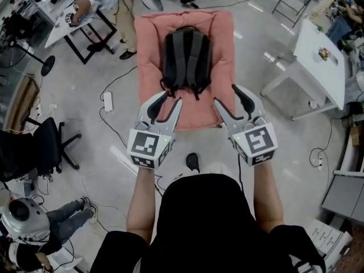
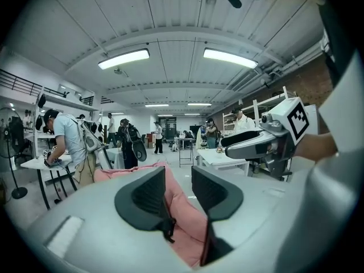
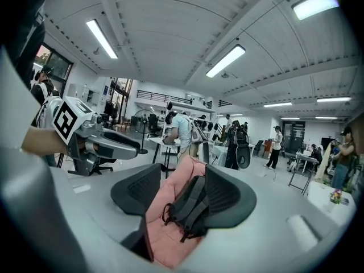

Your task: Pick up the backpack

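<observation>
- Okay, your left gripper has its jaws partly open and your right gripper has them wide open; both hold nothing.
- The dark grey fabric backpack lies flat, straps up, on the pink padded cushion on the floor, ahead of both grippers and untouched.
- Risk: if you clamp only a loose strap, the pack may swing or slip. If you bite too low, you may pinch the cushion as well.
- Around you: a white folding table on the right, a white power strip and cables on the left, and a black office chair. Nothing seems to block the reach.
</observation>
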A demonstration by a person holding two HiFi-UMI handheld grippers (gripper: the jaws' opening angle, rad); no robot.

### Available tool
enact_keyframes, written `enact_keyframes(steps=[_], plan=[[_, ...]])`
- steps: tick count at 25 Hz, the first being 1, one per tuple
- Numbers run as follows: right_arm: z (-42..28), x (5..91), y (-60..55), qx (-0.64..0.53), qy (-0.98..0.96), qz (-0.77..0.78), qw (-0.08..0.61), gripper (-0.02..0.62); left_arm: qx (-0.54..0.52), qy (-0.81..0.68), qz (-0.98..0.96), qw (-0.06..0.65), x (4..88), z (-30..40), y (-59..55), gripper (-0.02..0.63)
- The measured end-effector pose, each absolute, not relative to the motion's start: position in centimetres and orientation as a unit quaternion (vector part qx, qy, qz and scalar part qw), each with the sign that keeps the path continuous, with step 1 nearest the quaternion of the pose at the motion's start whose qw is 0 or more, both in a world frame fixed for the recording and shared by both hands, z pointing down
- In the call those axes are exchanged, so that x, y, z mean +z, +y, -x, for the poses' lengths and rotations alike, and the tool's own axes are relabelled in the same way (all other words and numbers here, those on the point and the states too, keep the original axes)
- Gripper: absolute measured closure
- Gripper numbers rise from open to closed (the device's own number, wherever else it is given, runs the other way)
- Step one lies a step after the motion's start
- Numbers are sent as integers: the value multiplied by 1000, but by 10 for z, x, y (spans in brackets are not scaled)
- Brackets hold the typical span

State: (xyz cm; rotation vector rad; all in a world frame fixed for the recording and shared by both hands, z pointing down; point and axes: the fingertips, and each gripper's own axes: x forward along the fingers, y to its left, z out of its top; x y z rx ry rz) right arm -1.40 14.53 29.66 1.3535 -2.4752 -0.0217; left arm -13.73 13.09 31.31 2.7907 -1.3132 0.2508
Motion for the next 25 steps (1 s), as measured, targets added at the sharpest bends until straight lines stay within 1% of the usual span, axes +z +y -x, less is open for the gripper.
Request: enact_keyframes(steps=[4,14,25], plan=[[17,304,143,4,-861,-481,164,364,91,-417,-904,33,324,140,128,455],[14,319,121,19,-860,-481,170,364,99,-420,-901,50,343,137,110,453],[14,320,56,25,-872,-460,164,364,108,-432,-893,56,343,136,53,451]])
